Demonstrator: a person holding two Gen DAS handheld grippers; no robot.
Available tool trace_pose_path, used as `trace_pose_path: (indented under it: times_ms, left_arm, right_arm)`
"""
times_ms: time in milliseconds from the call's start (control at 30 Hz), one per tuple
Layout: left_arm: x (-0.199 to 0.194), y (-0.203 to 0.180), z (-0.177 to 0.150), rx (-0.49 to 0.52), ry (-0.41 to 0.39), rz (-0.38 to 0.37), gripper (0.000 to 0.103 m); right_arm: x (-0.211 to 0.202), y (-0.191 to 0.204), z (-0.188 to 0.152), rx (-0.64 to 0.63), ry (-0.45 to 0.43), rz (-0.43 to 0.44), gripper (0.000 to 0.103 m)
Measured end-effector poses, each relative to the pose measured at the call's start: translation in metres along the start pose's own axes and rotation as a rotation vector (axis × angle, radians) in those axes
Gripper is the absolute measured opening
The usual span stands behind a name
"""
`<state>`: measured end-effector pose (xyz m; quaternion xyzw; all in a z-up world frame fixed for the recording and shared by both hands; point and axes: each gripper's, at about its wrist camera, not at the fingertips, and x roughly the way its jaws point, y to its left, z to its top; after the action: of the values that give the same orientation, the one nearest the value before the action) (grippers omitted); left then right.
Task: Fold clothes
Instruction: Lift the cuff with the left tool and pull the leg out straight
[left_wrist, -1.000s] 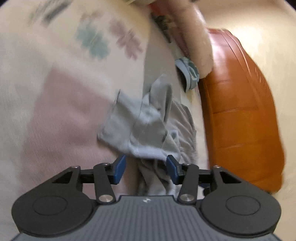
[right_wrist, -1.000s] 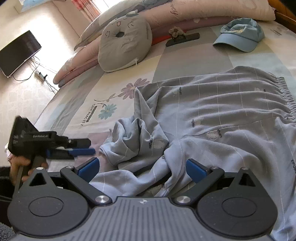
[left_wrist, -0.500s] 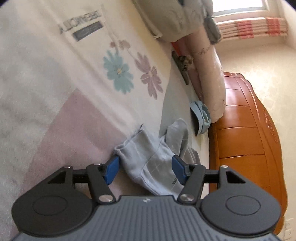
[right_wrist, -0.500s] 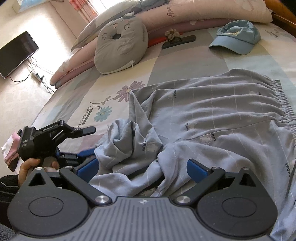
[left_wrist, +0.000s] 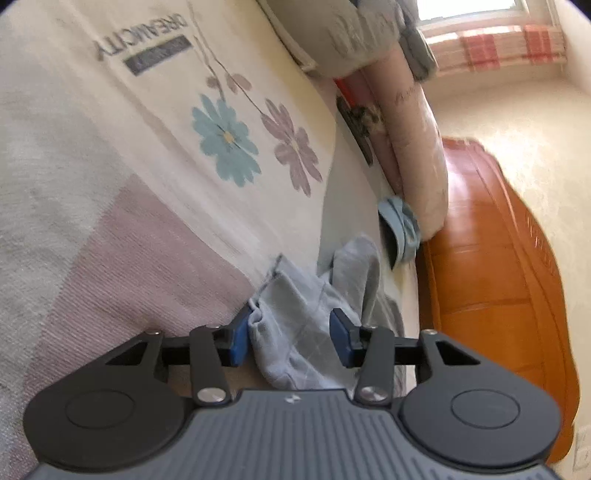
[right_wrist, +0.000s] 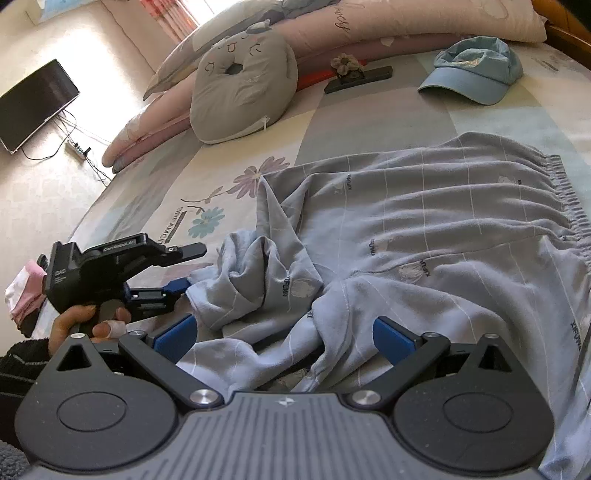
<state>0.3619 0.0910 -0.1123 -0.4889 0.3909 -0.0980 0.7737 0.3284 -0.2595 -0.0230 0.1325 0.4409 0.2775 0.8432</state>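
1. The grey-blue trousers (right_wrist: 424, 229) lie on the bed (right_wrist: 325, 122), waistband toward the blue cap (right_wrist: 476, 70), leg ends bunched up at the far end from it.
2. Left gripper (left_wrist: 288, 338): fingers part-open around a crumpled leg cuff (left_wrist: 284, 314), not clamped.
3. Right gripper (right_wrist: 284, 338): fingers wide, straddling the other leg's folds.
4. Imo grab each hem edge only, one layer, then pull away from the cap to flatten before folding.

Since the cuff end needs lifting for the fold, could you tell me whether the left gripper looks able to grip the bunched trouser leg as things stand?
Probably yes. The left gripper is open with the bunched trouser leg already between its blue pads, and nothing lies across it.
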Motion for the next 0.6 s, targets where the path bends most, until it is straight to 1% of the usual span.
trace_pose_path:
  times_ms: [100,133,200,233,267,300,367,433,467,500,600]
  left_arm:
    - [0.005,-0.003,-0.001,0.012,-0.005,0.015,0.042]
    - [0.01,-0.004,0.0,0.02,-0.009,0.023,0.039]
    - [0.019,-0.007,0.0,0.031,-0.015,0.051,0.022]
    - [0.022,-0.007,-0.001,0.019,-0.016,0.068,0.01]
    - [0.025,-0.008,-0.003,0.026,-0.007,0.078,0.007]
    - [0.027,-0.01,-0.005,0.035,0.002,0.089,0.007]
    - [0.03,-0.02,-0.01,0.11,-0.016,0.128,0.005]
    - [0.029,-0.03,-0.011,0.16,-0.027,0.181,0.004]
    - [0.022,-0.03,-0.011,0.178,-0.033,0.203,0.003]
    - [0.02,-0.036,-0.009,0.203,-0.043,0.226,0.002]
    - [0.01,-0.054,0.002,0.319,-0.075,0.285,0.002]
  right_arm:
    - [0.002,0.0,-0.003,0.001,0.009,0.017,0.103]
    - [0.003,0.0,-0.004,0.0,0.012,0.024,0.103]
    - [0.004,0.001,-0.005,-0.003,0.018,0.04,0.103]
    - [0.005,0.001,-0.006,-0.005,0.022,0.048,0.103]
    - [0.006,0.002,-0.007,-0.006,0.025,0.055,0.103]
    - [0.005,0.002,-0.008,-0.009,0.026,0.063,0.103]
    - [0.004,0.0,-0.008,-0.013,0.024,0.078,0.103]
    - [0.002,-0.004,-0.009,-0.007,0.024,0.088,0.103]
    - [0.001,-0.006,-0.009,-0.005,0.025,0.088,0.103]
    - [-0.001,-0.009,-0.009,-0.003,0.026,0.088,0.103]
    - [-0.005,-0.014,-0.008,0.005,0.018,0.093,0.103]
